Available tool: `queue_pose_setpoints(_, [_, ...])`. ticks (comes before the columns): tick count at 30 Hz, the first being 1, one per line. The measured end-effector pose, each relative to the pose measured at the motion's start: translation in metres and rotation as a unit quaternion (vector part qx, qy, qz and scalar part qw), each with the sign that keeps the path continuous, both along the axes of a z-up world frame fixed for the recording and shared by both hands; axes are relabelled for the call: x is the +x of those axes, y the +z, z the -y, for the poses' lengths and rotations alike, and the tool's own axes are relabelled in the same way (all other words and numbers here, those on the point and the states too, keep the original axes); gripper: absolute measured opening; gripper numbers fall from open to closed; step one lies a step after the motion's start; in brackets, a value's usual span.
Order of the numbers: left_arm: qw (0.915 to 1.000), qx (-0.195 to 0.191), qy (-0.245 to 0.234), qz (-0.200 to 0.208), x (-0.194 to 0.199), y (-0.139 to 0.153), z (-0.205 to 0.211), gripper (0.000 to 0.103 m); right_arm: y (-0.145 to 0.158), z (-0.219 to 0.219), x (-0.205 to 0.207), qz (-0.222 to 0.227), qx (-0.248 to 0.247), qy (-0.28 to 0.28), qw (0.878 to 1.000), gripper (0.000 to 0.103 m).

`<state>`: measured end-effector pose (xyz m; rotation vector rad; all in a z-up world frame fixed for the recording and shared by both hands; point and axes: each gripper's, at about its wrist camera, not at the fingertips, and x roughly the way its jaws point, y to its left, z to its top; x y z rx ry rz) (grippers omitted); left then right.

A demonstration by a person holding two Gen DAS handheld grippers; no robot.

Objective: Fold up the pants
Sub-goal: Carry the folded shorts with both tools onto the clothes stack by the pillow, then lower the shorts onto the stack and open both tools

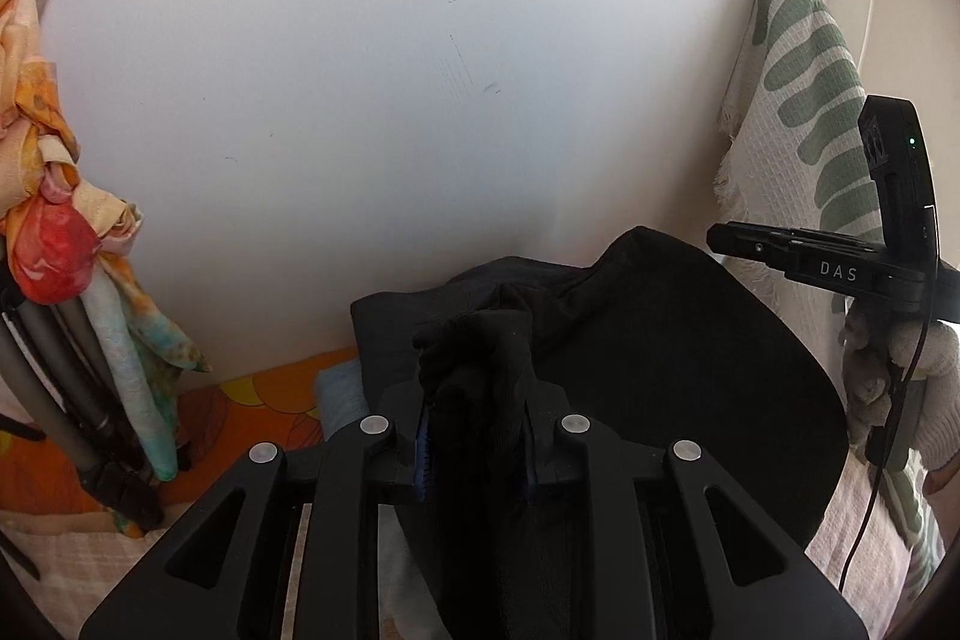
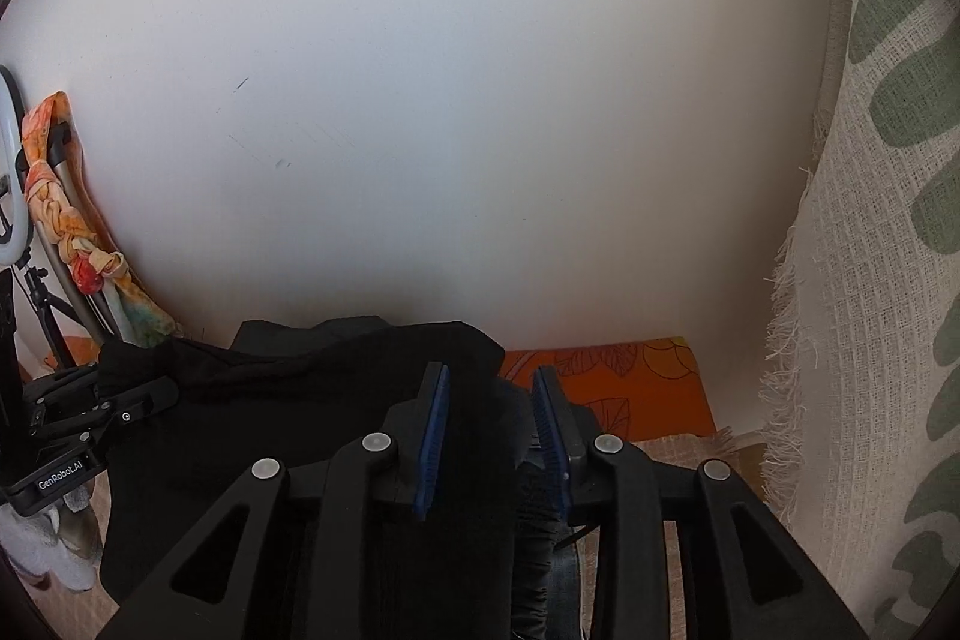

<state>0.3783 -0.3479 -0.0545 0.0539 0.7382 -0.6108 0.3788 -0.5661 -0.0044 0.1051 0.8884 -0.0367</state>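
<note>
Black pants (image 1: 630,358) raised before white wall (image 1: 360,100), stretched between both tools; left gripper (image 1: 474,418) clamped on bunched edge; right gripper (image 2: 492,436) jaws narrow, cloth pinched between blue pads (image 2: 433,436)

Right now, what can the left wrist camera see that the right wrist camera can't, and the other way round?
Only the left wrist view shows the right gripper from outside, in a gloved hand, and a pale blue cloth beside the pants. Only the right wrist view shows a ring light on its stand and the left gripper from outside. Both show the black pants, clamped in each camera's own gripper, the white wall, the green-patterned fabric, the orange floral sheet and a knotted orange scarf.
</note>
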Motion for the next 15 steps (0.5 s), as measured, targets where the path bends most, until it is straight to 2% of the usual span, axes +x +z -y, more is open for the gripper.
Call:
queue_pose_setpoints(2, [0.9997,0.013,0.02,0.003,0.004,0.0,-0.001,0.036,-0.002,0.004,-0.003,-0.006,-0.001,-0.006,1.0,0.03])
queue_pose_setpoints(4, [0.9991,0.016,0.037,0.013,0.006,0.003,-0.005,0.042,-0.003,0.004,-0.007,-0.008,-0.004,-0.004,1.0,0.03])
queue_pose_setpoints(10, [0.9986,0.02,0.047,0.013,0.005,0.014,-0.012,0.042,0.002,0.001,-0.018,-0.01,-0.01,-0.008,1.0,0.03])
queue_pose_setpoints(15, [0.9983,0.032,0.034,0.035,-0.014,0.026,-0.018,0.042,0.016,-0.001,-0.03,0.0,0.0,-0.013,1.0,0.034])
